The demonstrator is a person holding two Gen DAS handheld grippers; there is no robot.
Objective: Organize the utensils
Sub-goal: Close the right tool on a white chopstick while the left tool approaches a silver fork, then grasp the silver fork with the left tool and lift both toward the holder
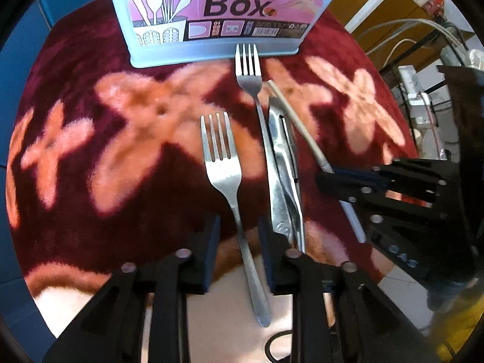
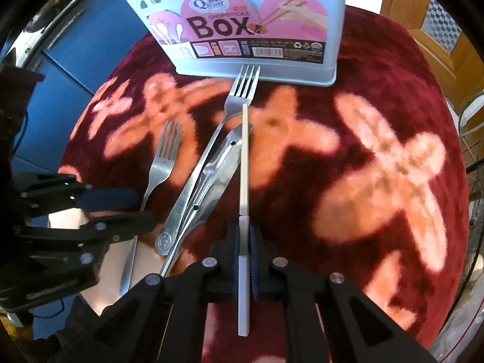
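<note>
From the left wrist, the left gripper (image 1: pixel 239 251) stood open, its pads either side of the near fork (image 1: pixel 225 178), whose handle ran back between them with a gap on both sides; nothing was yet held. A second fork (image 1: pixel 248 74) lay further off, tines just short of the box (image 1: pixel 211 15), with a knife (image 1: pixel 282 169) beside its handle. At the right edge the right gripper (image 1: pixel 329 178) was clamped on a chopstick (image 1: pixel 298 121) that slanted away toward the box. The step in hand here looked like a pick-up of the near fork: the next move would call for closing on the handle squarely, then lifting clear of the knife.

From the right wrist, the right gripper (image 2: pixel 244 242) was closed on the chopstick (image 2: pixel 245 157), which ran straight ahead between the pads, its tip over the far fork (image 2: pixel 242 90) and knife (image 2: pixel 211 175). The box (image 2: pixel 242 21) stood upright beyond, on the red floral cloth (image 2: pixel 378 166). Whether the chopstick was off the cloth could not be told. It would likely need raising, tipping upright and dropping into a box compartment. The left gripper (image 2: pixel 136 208) was open beside the near fork (image 2: pixel 165 157).
</note>
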